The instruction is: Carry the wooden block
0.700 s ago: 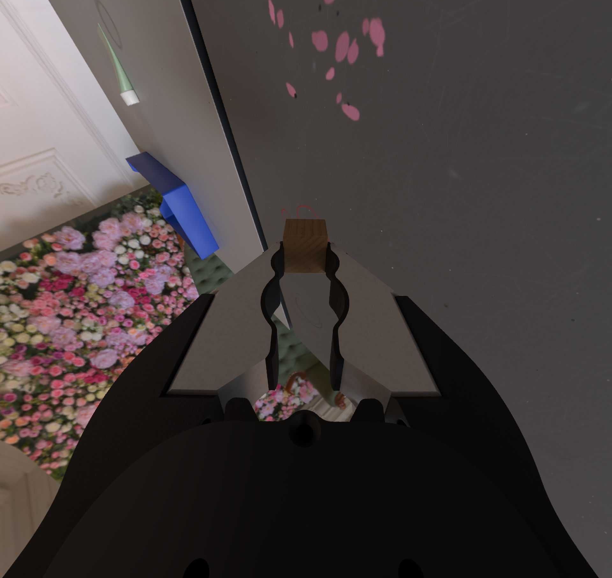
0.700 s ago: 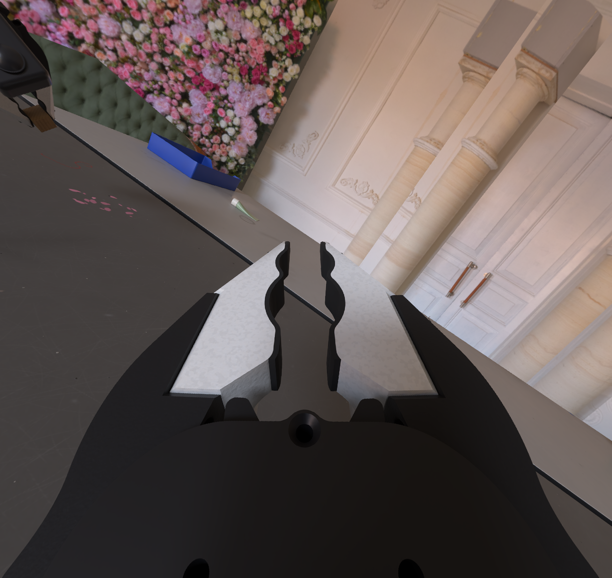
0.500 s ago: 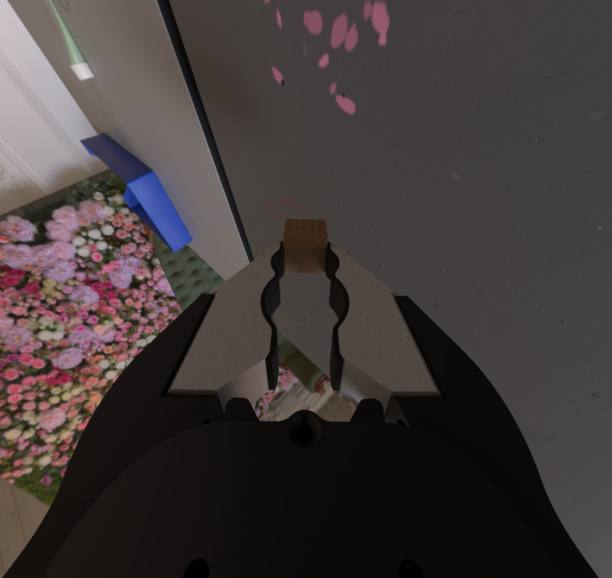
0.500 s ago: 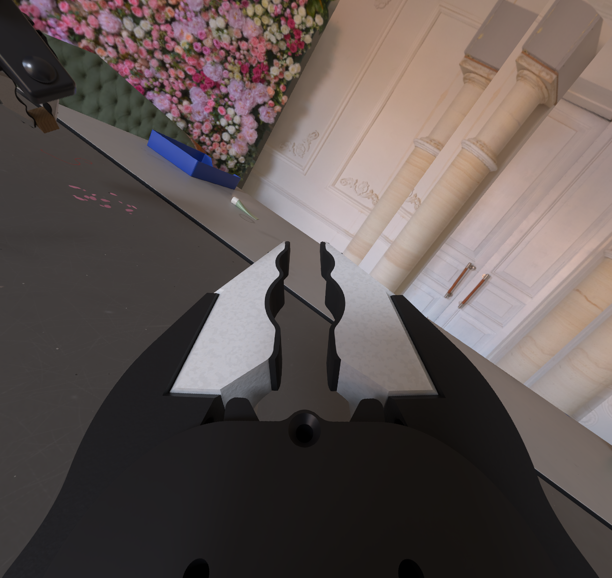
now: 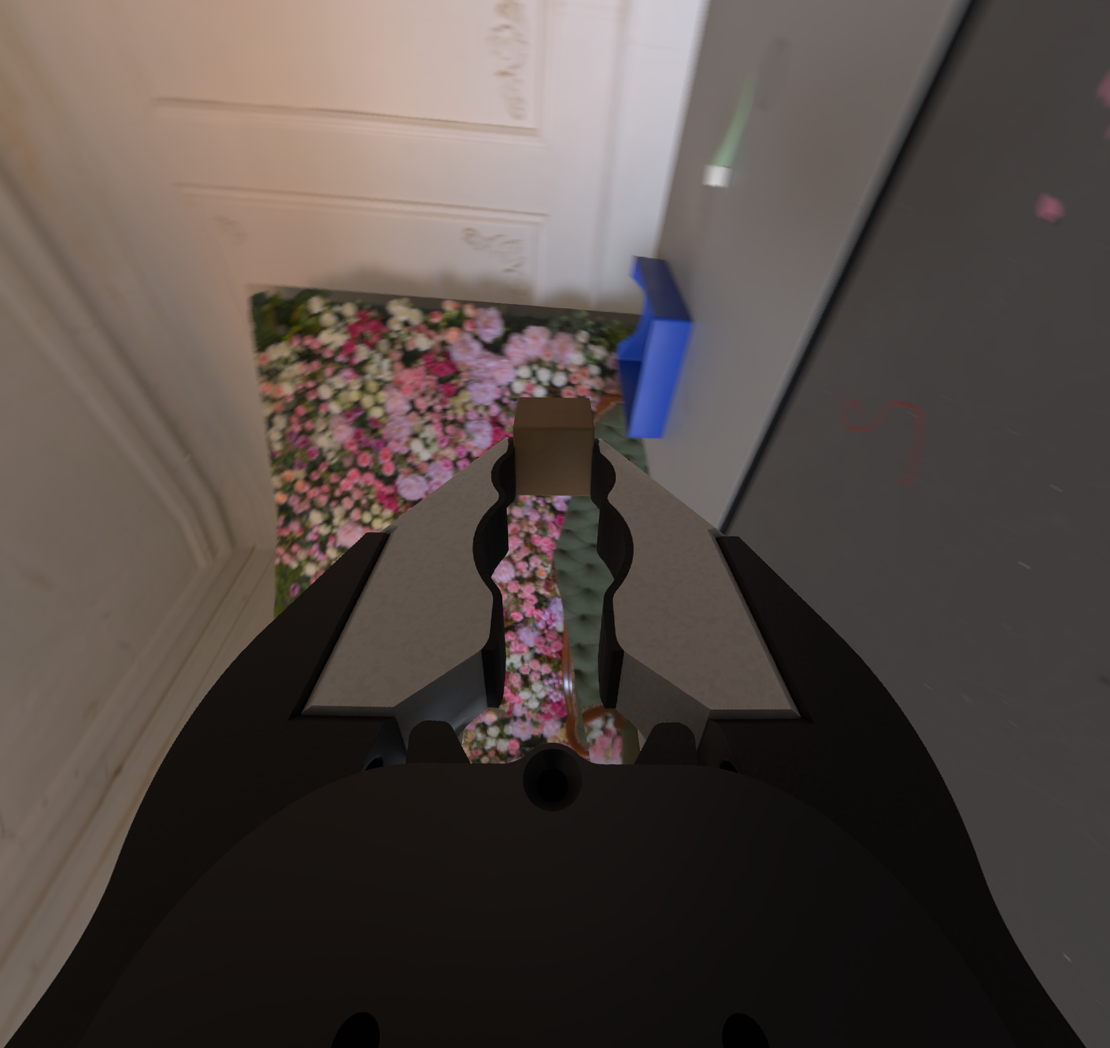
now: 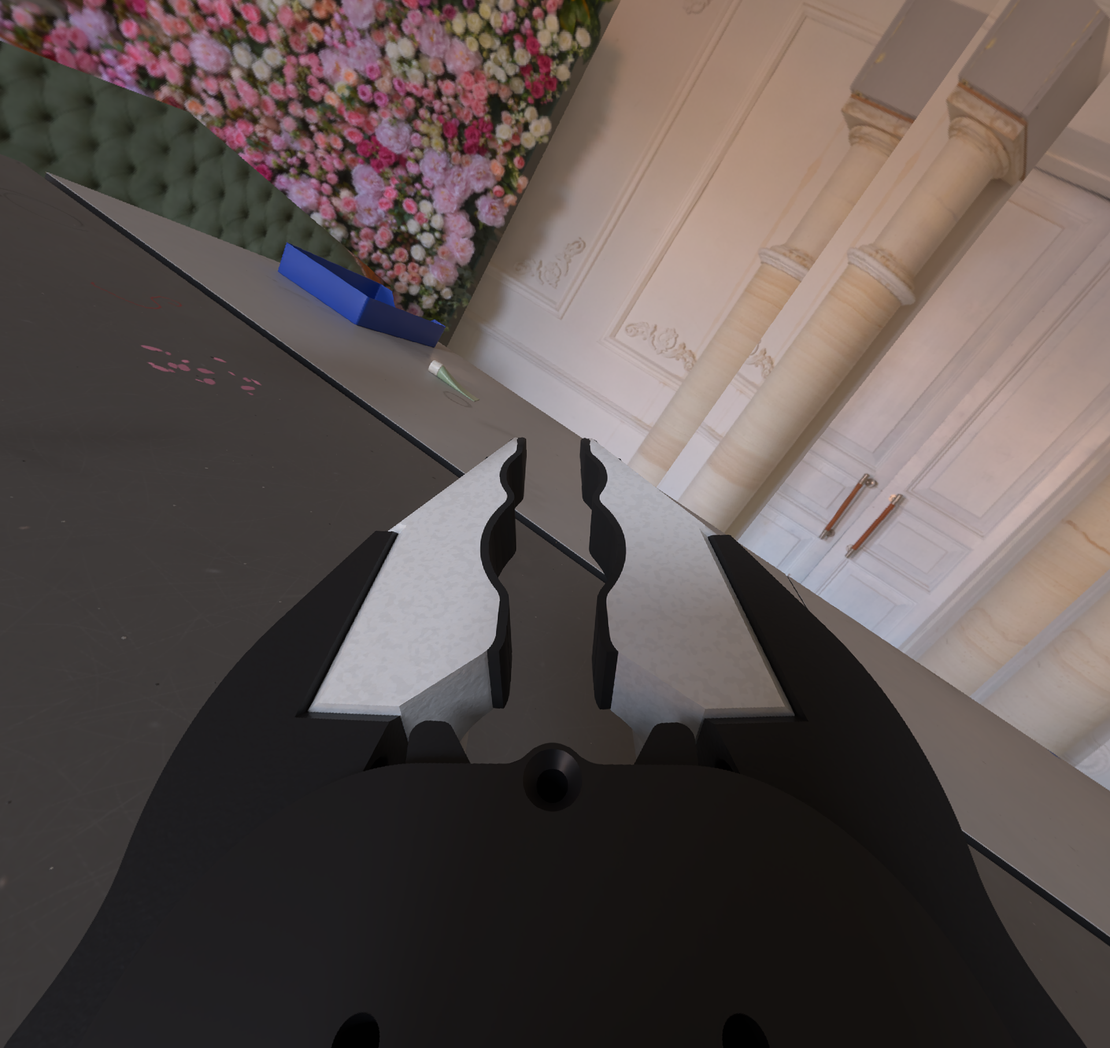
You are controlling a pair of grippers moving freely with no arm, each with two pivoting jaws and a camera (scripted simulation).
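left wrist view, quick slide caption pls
Left gripper shut on the wooden block, held in the air beside the blue tray.

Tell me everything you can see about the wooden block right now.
The wooden block is a small plain cube, light brown with a matte wood look, its upper face paler than the shaded face toward the camera. It sits squarely between the tips of the left tool, one finger pressing on each side and nothing else touching it. It is lifted clear of the dark table, with the flower wall behind it. The right wrist view does not show it.
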